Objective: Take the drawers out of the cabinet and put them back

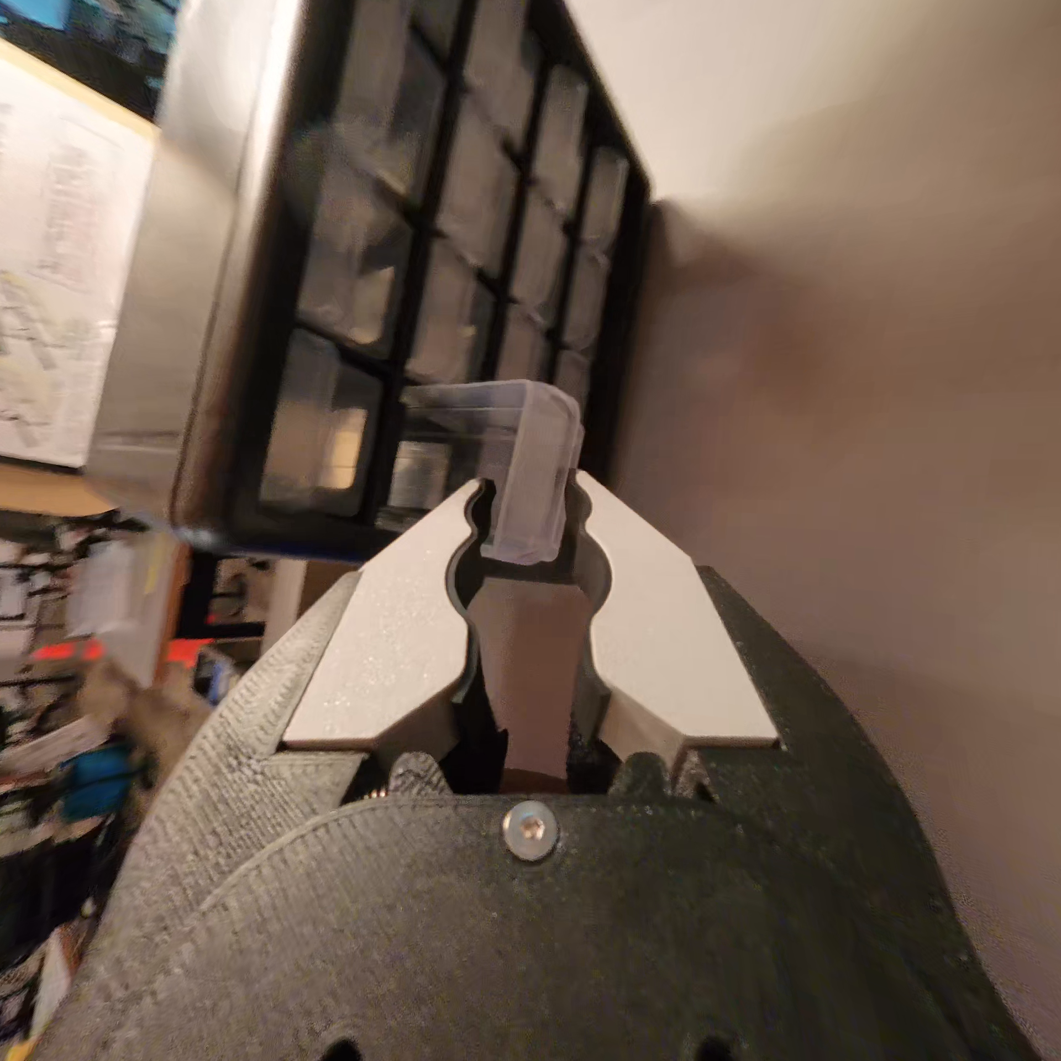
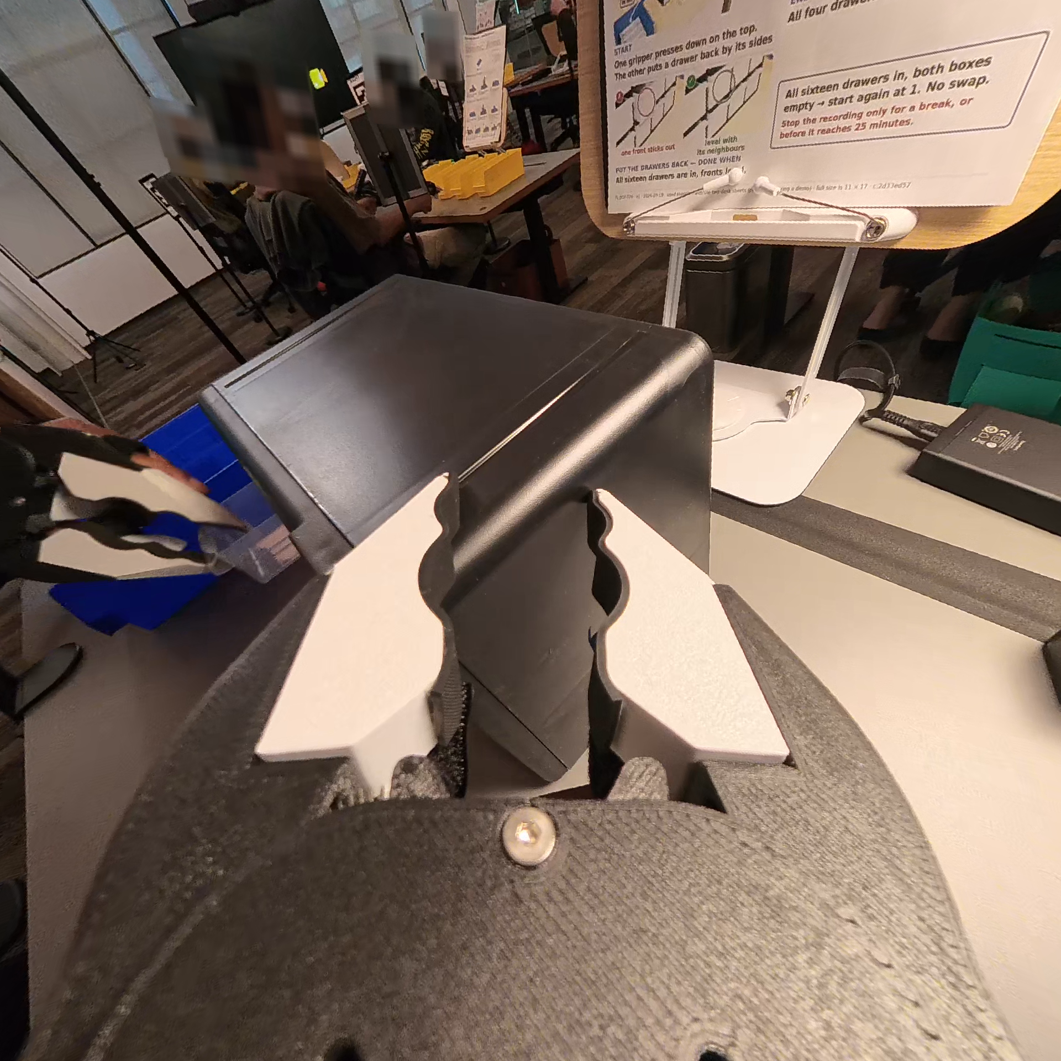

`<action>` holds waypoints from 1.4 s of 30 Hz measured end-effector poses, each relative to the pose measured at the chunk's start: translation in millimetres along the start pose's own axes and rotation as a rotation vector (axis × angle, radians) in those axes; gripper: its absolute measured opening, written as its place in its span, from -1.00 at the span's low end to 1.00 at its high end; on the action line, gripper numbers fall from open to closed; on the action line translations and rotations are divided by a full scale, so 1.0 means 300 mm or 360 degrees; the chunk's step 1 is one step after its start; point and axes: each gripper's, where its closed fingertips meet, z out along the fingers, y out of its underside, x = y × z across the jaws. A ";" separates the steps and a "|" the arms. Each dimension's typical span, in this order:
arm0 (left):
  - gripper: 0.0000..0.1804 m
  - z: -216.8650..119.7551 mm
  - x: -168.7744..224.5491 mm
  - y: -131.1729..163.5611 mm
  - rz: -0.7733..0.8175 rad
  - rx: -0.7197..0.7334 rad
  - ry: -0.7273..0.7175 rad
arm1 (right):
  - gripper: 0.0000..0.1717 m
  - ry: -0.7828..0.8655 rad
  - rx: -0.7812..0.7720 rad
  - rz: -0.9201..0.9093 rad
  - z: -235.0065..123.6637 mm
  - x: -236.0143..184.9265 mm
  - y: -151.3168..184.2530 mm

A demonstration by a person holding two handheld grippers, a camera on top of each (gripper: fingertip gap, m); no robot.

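One printed instruction sheet [image 2: 815,97] stands far right; my left gripper [image 1: 525,499] jaws loosely straddle a clear drawer [image 1: 528,476], my right gripper [image 2: 522,499] jaws spread over the black cabinet [image 2: 459,402].

Cabinet [image 2: 459,413]: black plastic box, smooth top and side, centre of the right wrist view; in the left wrist view its front [image 1: 436,247] fills the upper centre, a blurred grid of clear drawers in black dividers. Drawer [image 1: 519,459]: clear plastic, partly drawn out of a bottom-row slot, frosted front handle at frame centre
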 end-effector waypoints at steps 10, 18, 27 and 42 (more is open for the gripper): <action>-0.22 -0.051 -0.077 0.017 -0.0386 0.0213 -0.0718 | -0.45 -0.0002 -0.0003 -0.0009 0.000 0.001 -0.001; -0.13 -0.007 -0.150 0.080 -0.0832 0.0369 -0.0810 | -0.45 0.0008 0.0004 -0.0016 -0.001 0.001 -0.002; -0.16 0.098 -0.231 0.130 -0.1080 0.0465 -0.0847 | -0.46 0.0014 0.0004 -0.0033 0.000 0.003 -0.003; -0.14 0.023 -0.136 0.125 -0.1290 0.0807 -0.0810 | -0.44 0.0099 0.0113 -0.0090 -0.074 -0.024 -0.043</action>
